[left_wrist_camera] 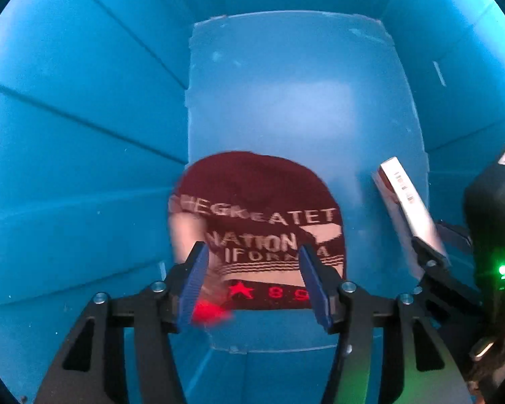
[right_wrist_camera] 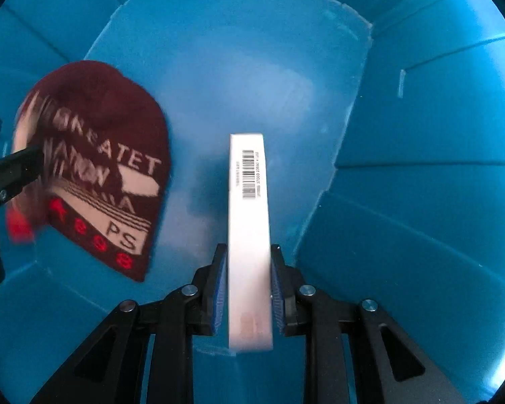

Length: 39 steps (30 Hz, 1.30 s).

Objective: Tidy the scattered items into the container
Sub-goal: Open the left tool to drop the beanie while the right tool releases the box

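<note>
Inside a deep blue corrugated-plastic container (left_wrist_camera: 84,134), two hand-held grippers work side by side. The left gripper (left_wrist_camera: 257,279) hangs over a maroon knitted beanie with cream lettering and red stars (left_wrist_camera: 255,219), its blue-padded fingers (left_wrist_camera: 193,282) spread wide and gripping nothing. The beanie, blurred at one edge, appears to lie on or just above the container floor (left_wrist_camera: 286,101); which of the two cannot be told.

The right gripper (right_wrist_camera: 249,289) pinches a slim white rectangular carton with a printed barcode (right_wrist_camera: 249,202) by its near end, fingers (right_wrist_camera: 218,289) pressed against its two broad faces and its far end pointing down toward the floor.

The beanie looks soft, light and limp: it would likely fold and sag, so a pinch on the thick cuff hem would hold best. The carton looks stiff and light, with smooth faces that could slip or dent under hard squeezing; a grip across the flat faces, as here, suits it.

The right wrist view shows the barcode edge and the pads meeting the carton. The left wrist view instead shows the carton from the side, close to the right-hand wall, and the open gap between the left fingers.
</note>
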Tool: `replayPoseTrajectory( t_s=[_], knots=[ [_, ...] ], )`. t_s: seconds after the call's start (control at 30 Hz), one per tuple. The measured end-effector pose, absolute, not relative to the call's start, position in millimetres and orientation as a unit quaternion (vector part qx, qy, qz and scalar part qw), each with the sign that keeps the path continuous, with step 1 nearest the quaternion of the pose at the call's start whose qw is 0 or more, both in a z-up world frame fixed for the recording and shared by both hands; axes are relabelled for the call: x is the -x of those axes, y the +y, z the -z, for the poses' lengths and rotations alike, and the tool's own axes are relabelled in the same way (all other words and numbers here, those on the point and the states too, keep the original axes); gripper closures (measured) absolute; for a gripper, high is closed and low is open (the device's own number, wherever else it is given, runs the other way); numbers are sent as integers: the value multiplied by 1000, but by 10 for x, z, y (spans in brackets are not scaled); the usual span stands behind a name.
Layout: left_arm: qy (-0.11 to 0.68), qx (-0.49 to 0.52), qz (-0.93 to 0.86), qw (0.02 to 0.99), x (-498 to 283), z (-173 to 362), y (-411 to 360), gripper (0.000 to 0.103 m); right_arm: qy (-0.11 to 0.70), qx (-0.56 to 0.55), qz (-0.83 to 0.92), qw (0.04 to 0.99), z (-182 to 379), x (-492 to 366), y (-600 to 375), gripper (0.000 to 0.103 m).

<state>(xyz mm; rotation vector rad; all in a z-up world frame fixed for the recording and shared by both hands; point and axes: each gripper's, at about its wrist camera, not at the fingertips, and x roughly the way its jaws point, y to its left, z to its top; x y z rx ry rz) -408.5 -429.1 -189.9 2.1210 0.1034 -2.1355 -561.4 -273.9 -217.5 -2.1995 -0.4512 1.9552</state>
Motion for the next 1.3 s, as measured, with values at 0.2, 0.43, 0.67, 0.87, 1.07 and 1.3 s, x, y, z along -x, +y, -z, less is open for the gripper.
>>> replayPoseTrajectory(
  t_s=[0.2, 0.43, 0.67, 0.87, 1.07, 1.3],
  knots=[
    [35, -696, 714, 70, 4105, 1843, -4314, 48, -153, 735, -655, 85, 2135, 5593, -2799, 42],
    [39, -687, 720, 84, 4120, 1777, -4348, 48, -147, 741, -651, 75, 2113, 5562, -2890, 3],
    [51, -652, 748, 112, 4073, 1483, -4467, 48, -162, 737, -653, 71, 1928, 5567, -2819, 1],
    [29, -600, 792, 106, 3906, 984, -4392, 48, -162, 712, -681, 56, 1467, 5814, -2963, 1],
    [54, -554, 827, 77, 3579, 439, -4400, 48, -189, 680, -708, 15, 1070, 5481, -2916, 1],
    [64, -470, 879, 59, 3011, -81, -4368, 48, -162, 614, -771, -45, 620, 5016, -2863, 1]
  ],
)
